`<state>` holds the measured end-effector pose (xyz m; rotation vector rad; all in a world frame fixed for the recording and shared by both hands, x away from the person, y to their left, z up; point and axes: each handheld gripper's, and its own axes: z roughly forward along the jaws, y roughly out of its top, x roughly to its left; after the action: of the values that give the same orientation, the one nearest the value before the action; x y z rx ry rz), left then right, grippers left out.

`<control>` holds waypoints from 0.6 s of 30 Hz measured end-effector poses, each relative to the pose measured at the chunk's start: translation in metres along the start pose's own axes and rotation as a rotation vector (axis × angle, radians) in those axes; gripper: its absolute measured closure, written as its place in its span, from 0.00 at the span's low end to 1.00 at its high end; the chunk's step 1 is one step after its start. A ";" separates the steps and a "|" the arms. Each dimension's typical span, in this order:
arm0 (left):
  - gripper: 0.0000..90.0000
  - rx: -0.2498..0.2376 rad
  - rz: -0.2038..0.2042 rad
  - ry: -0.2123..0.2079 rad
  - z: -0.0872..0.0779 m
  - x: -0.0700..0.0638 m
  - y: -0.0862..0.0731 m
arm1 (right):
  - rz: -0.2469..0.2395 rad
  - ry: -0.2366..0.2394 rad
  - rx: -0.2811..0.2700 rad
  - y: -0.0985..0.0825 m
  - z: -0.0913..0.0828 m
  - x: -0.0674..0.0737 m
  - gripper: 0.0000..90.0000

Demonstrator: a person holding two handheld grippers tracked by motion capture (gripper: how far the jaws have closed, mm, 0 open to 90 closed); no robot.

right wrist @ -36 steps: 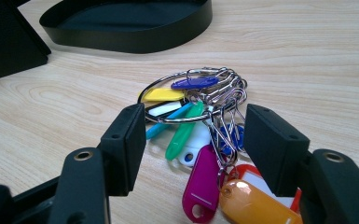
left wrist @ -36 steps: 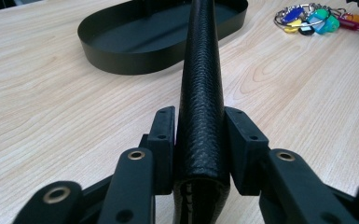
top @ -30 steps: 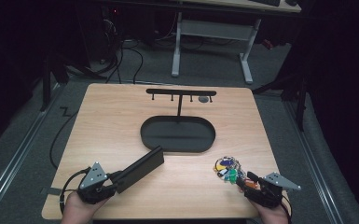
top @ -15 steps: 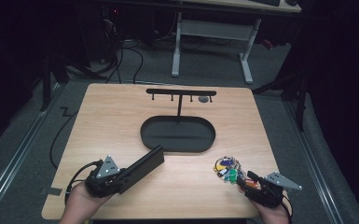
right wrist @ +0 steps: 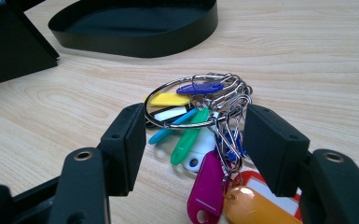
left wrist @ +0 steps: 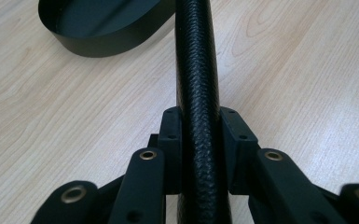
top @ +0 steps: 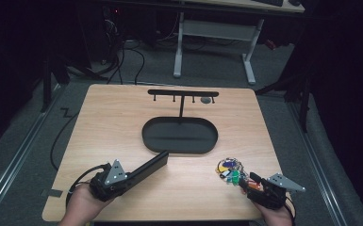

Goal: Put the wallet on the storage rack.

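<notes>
Near left on the wooden table (top: 113, 127) I'm clamping the left gripper (left wrist: 200, 140), jaws just closing, on a black textured case (top: 147, 165) | near right, right gripper (right wrist: 193, 140) is standing apart around the key ring (right wrist: 191, 100) | black oval tray (top: 179, 136) is sitting centre, dark room beyond.

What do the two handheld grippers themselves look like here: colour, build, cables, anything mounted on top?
Both are black. The left gripper and right gripper each carry a grey three-cornered plate on top and trail a black cable. In the gripper views, each has two flat rectangular jaw blocks with small screw holes, on linkage arms with brass-ringed pivots. Orange shows on the right gripper's body. The person's hands are bare; no sleeves in view.
</notes>
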<state>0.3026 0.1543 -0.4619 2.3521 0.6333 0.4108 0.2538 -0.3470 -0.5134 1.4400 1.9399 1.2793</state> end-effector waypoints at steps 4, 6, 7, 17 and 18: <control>0.81 0.030 0.030 0.011 0.000 -0.001 0.005 | 0.000 0.000 0.001 0.000 0.000 0.001 0.44; 0.82 0.032 0.051 0.016 -0.001 -0.003 0.007 | -0.001 0.000 0.001 0.000 0.000 0.001 0.45; 0.82 0.036 0.060 0.015 -0.001 -0.004 0.008 | 0.001 0.000 0.001 0.000 0.000 0.001 0.45; 0.83 -0.034 0.156 0.045 -0.014 -0.017 0.028 | 0.000 0.000 0.002 -0.001 0.000 0.000 0.45; 0.83 -0.036 0.173 0.055 -0.015 -0.017 0.031 | 0.001 0.000 0.003 -0.001 0.000 0.000 0.45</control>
<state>0.2921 0.1324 -0.4324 2.3760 0.4450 0.5602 0.2537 -0.3469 -0.5143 1.4426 1.9419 1.2772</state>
